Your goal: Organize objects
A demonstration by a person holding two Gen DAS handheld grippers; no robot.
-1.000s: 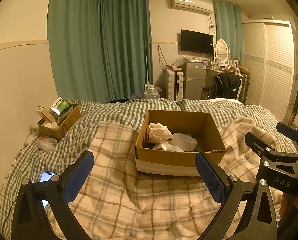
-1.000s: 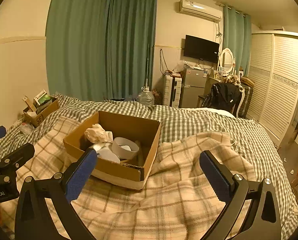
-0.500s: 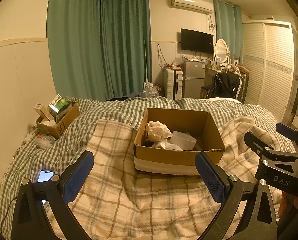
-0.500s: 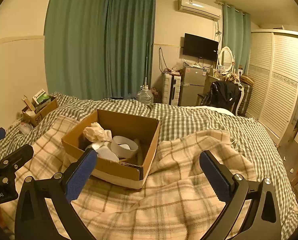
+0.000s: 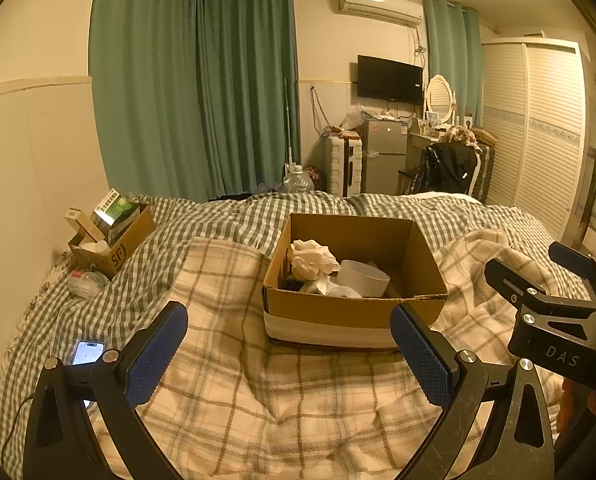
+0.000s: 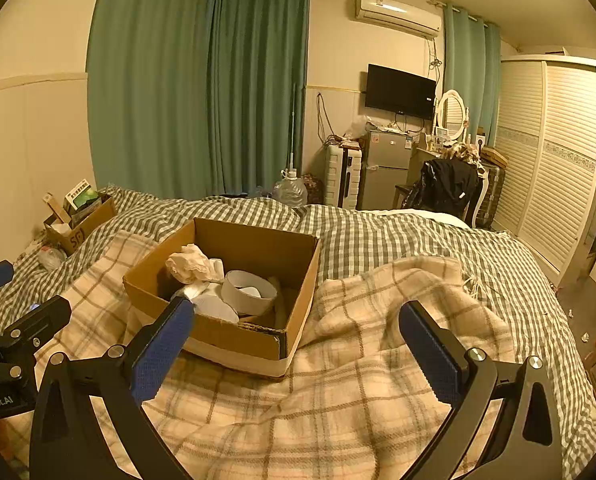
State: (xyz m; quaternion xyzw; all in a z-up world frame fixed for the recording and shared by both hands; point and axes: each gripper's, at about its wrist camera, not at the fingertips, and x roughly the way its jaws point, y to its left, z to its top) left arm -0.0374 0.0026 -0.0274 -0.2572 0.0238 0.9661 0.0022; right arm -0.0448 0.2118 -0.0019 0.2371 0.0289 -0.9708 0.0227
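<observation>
An open cardboard box sits on the plaid blanket on the bed. Inside it lie a crumpled cloth, a white round roll and some white paper. My left gripper is open and empty, held above the blanket just in front of the box. My right gripper is open and empty, to the right of the left one, near the box's front right corner. Each gripper shows at the edge of the other's view.
A small cardboard box with packets stands at the bed's far left, a plastic bag beside it. A phone lies on the checked sheet at the left. Beyond the bed are a fridge, a chair with black clothing, and a wardrobe.
Both grippers have drawn back and risen slightly, so the box looks a little lower and farther. Both jaws stay open.
</observation>
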